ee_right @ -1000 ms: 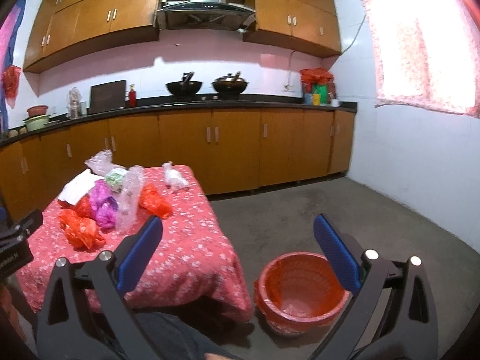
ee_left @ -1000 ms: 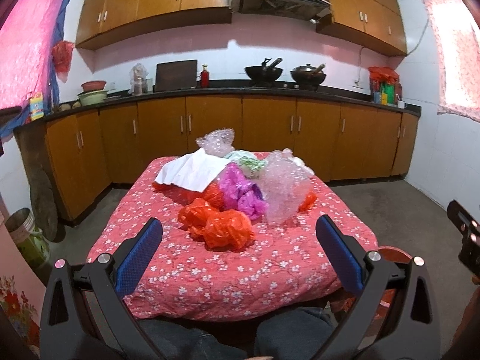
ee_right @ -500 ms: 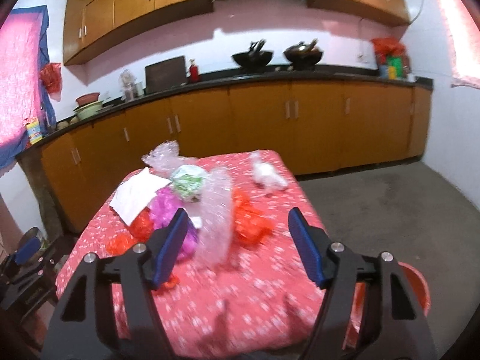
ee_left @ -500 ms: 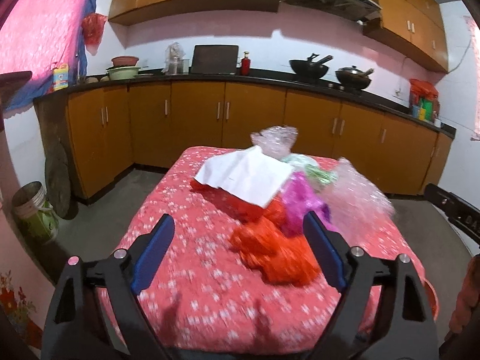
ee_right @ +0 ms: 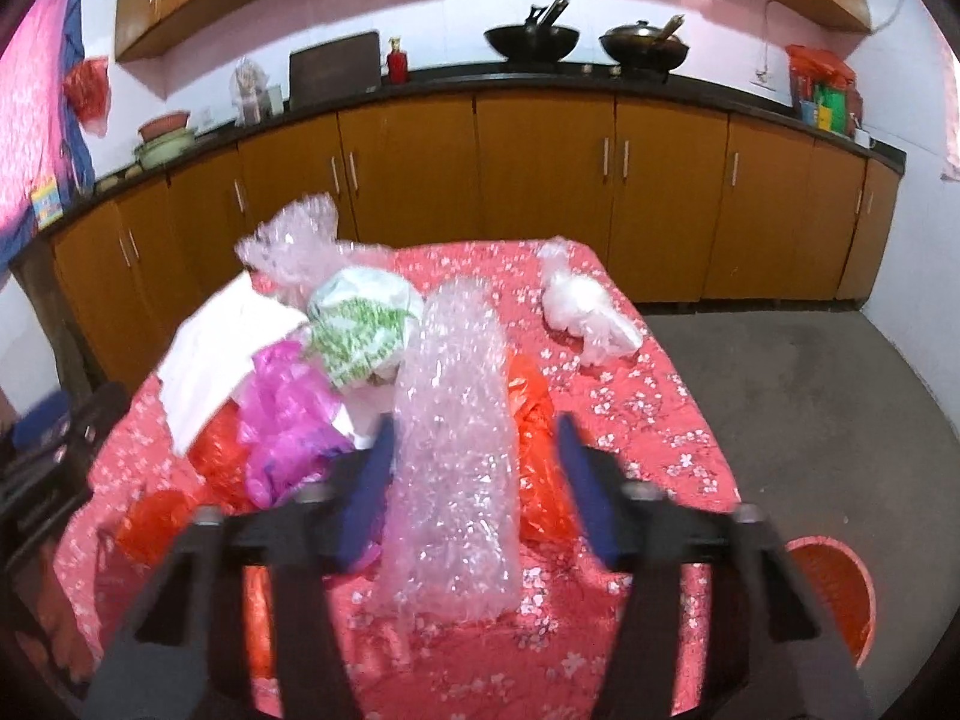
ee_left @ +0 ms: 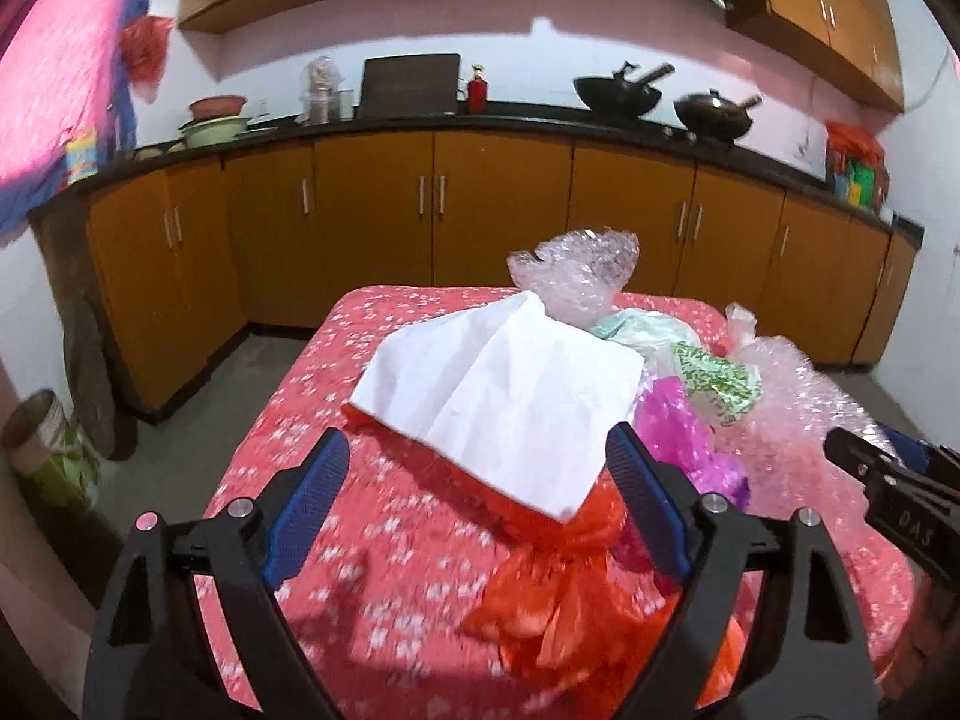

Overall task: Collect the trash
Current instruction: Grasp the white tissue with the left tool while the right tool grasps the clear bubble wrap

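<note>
Orange basket [ee_right: 831,594] on the floor at 4 o'clock of the right gripper [ee_right: 474,468]; contents not discernible. Right gripper jaws closing, bubble wrap roll [ee_right: 456,450] upright between them; contact unclear. Left gripper [ee_left: 474,504] jaws apart, orange bag [ee_left: 558,576] and white paper [ee_left: 504,396] between them at 12 o'clock on the table [ee_left: 336,540], untouched.

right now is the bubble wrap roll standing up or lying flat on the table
Lying flat. In the right wrist view the bubble wrap roll stretches lengthwise along the red flowered tablecloth, between the closing right gripper fingers, which do not yet press it.
</note>
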